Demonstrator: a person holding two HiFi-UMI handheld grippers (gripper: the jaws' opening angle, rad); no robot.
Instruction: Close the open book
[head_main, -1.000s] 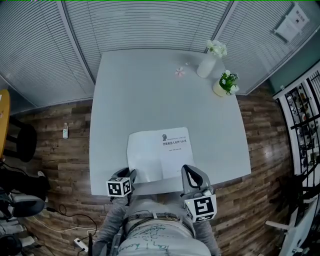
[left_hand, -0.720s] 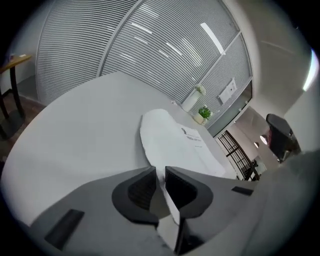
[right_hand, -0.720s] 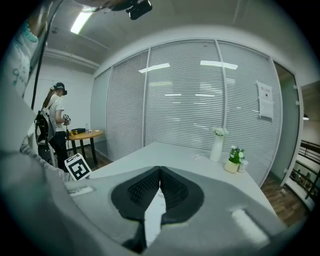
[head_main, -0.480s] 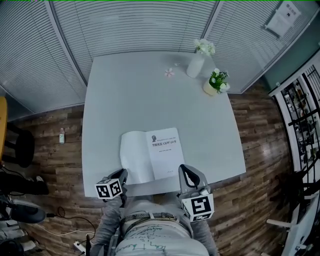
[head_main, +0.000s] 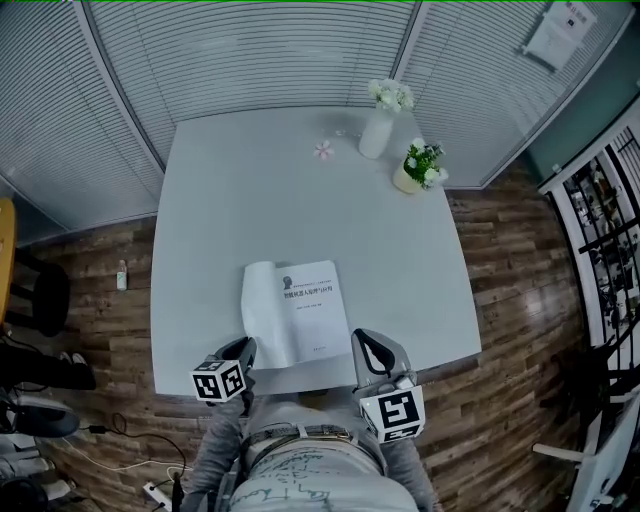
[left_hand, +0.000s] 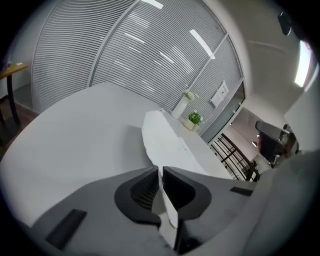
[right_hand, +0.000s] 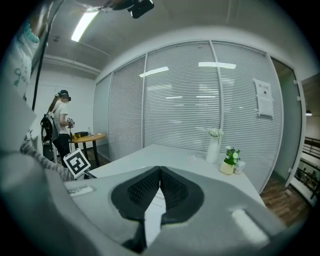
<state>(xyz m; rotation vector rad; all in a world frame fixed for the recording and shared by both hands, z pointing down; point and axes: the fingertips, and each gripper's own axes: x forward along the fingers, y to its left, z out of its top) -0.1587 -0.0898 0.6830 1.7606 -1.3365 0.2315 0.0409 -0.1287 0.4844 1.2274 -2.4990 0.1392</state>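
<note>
1. The left gripper (head_main: 246, 353) is clamped on the near edge of the left page (head_main: 260, 312). The right gripper (head_main: 364, 343) has its jaws together and holds nothing.
2. The book (head_main: 312, 308) lies open between them at the near edge of the table (head_main: 250, 190), its spine pointing away. The held page likely has to fold rightward.

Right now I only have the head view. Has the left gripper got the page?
Observer: Yes. In the left gripper view, the left gripper is shut on the page edge.
Operator: And the right gripper?
Observer: The right gripper is shut, with nothing between its tips.
Operator: Anyone nearby?
Observer: The right gripper view shows a person standing by a round table, far left.
</note>
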